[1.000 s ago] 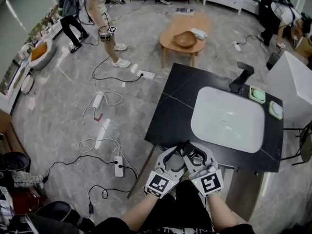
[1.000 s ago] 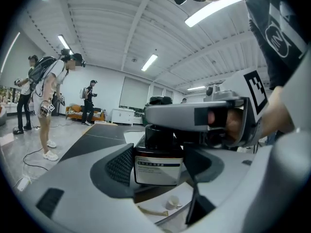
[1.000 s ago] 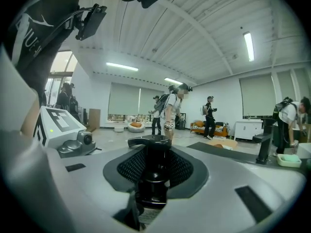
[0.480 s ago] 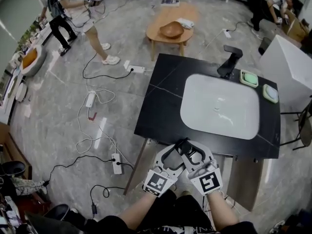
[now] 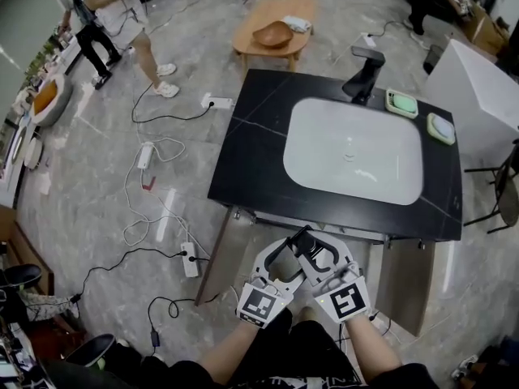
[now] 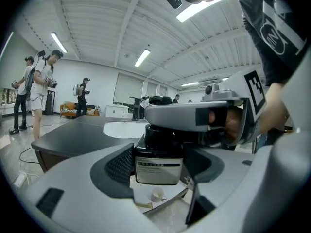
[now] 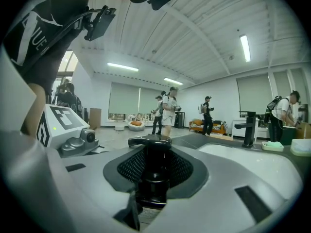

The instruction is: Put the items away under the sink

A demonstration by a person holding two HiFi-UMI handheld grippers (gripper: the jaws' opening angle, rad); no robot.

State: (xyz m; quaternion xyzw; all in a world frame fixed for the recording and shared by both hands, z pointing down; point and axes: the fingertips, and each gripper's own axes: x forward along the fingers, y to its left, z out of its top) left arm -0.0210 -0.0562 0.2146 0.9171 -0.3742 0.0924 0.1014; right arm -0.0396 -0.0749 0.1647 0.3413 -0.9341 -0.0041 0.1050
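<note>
Both grippers are on one item. Left gripper (image 6: 156, 166) is clamped on the body of a dark bottle (image 6: 160, 143), white label facing its camera, pads against both sides. Right gripper (image 7: 154, 174) is clamped on the same bottle higher up, at the neck just under the pump (image 7: 149, 141), so it sits directly above the left jaws and crosses over them. In the head view the two are held tight together, jaw tips overlapping, with the bottle between them and marker cubes toward the person. Black counter (image 5: 251, 148) edge is just ahead of the tips, the white sink (image 5: 353, 150) further ahead, and the faucet (image 5: 364, 61) at its far side. Bottle is off the counter, held in the air in front of it.
</note>
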